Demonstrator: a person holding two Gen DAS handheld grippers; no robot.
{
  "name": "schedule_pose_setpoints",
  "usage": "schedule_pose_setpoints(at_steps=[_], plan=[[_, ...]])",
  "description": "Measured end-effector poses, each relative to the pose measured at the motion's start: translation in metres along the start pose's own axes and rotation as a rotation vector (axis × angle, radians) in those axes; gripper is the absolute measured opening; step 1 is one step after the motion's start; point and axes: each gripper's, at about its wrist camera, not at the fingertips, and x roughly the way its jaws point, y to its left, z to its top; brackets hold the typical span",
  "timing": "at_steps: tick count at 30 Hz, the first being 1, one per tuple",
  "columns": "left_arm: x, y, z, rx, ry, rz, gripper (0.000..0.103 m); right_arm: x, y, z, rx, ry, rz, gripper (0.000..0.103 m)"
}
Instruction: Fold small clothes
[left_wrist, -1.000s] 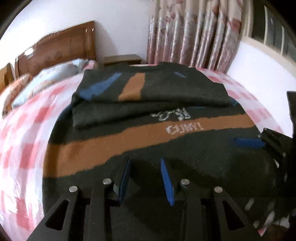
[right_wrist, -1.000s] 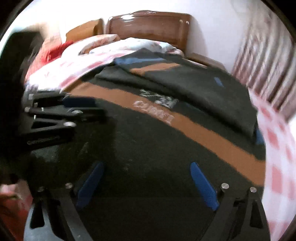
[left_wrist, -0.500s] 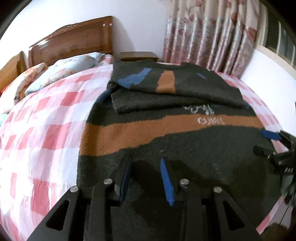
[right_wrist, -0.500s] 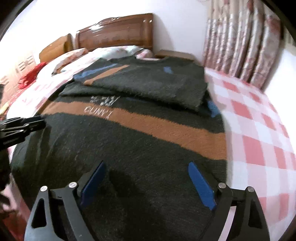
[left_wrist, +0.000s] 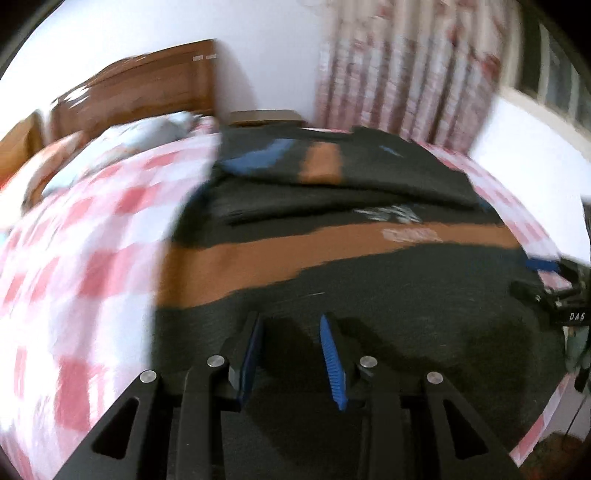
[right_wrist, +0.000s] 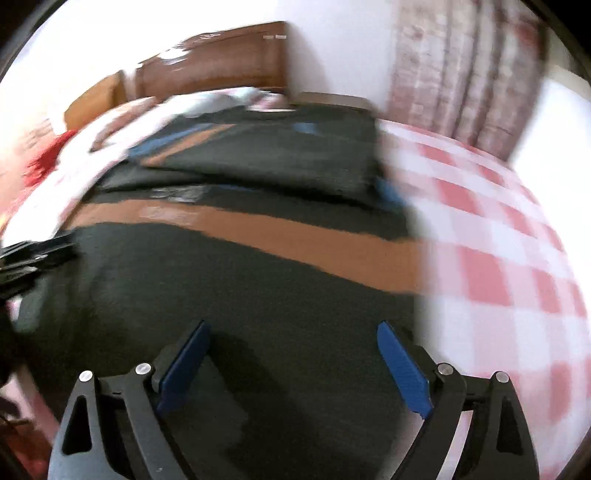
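A dark knitted sweater (left_wrist: 369, 295) with an orange stripe and white lettering lies spread on the bed, its far part folded back over itself. It also shows in the right wrist view (right_wrist: 221, 280). My left gripper (left_wrist: 290, 325) is open a little and empty, low over the sweater's near left part. My right gripper (right_wrist: 291, 328) is wide open and empty over the sweater's near right part. Each gripper shows at the edge of the other's view, the right one in the left wrist view (left_wrist: 554, 291) and the left one in the right wrist view (right_wrist: 33, 254).
The bed has a pink and white checked sheet (left_wrist: 81, 266) (right_wrist: 498, 258). Pillows (left_wrist: 122, 136) and a wooden headboard (left_wrist: 147, 88) (right_wrist: 221, 62) are at the far end. A nightstand (left_wrist: 264, 117) and patterned curtains (left_wrist: 406, 66) stand behind. Both views are blurred.
Both grippers have moved apart sideways, the left toward the sweater's left edge and the right toward its right edge. Their openings have not changed. The sweater lies as before.
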Motion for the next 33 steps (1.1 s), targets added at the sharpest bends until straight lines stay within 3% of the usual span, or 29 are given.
schedule_pose_setpoints(at_steps=[3, 6, 8, 10, 12, 14, 16, 21, 25, 28, 30, 33], plan=[[-0.007, 0.022, -0.005, -0.105, -0.012, -0.008, 0.032, -0.014, 0.004, -0.003, 0.007, -0.033, -0.029, 0.103], [-0.017, 0.008, -0.001, -0.134, -0.038, -0.028, 0.029, -0.026, 0.033, 0.001, -0.064, -0.072, 0.027, 0.103], [-0.024, -0.015, -0.001, -0.073, -0.054, -0.11, 0.03, -0.026, 0.064, 0.001, -0.165, -0.059, 0.068, 0.103], [-0.024, -0.045, -0.002, 0.037, -0.047, -0.133, 0.032, -0.021, 0.092, -0.004, -0.246, -0.04, 0.098, 0.103], [-0.016, -0.057, -0.007, 0.081, -0.014, -0.154, 0.032, -0.012, 0.11, -0.012, -0.303, -0.003, 0.114, 0.103], [-0.004, -0.054, -0.016, 0.081, 0.027, -0.156, 0.03, -0.011, 0.11, -0.017, -0.292, -0.013, 0.122, 0.103], [-0.009, -0.043, -0.019, 0.054, 0.008, -0.183, 0.031, -0.009, 0.094, -0.019, -0.239, 0.015, 0.141, 0.103], [-0.015, -0.011, -0.023, -0.044, 0.004, -0.148, 0.031, -0.018, 0.059, -0.033, -0.13, 0.025, 0.069, 0.103], [-0.028, -0.014, -0.029, -0.036, 0.002, -0.131, 0.031, -0.019, 0.055, -0.031, -0.075, 0.02, 0.06, 0.103], [-0.036, -0.031, -0.032, 0.019, 0.012, -0.204, 0.031, -0.028, 0.072, -0.033, -0.11, 0.0, 0.169, 0.103], [-0.033, -0.042, -0.038, 0.071, 0.033, -0.21, 0.031, -0.027, 0.093, -0.041, -0.193, 0.007, 0.215, 0.103], [-0.032, -0.042, -0.05, 0.097, 0.032, -0.197, 0.03, -0.027, 0.1, -0.05, -0.273, -0.012, 0.178, 0.103]])
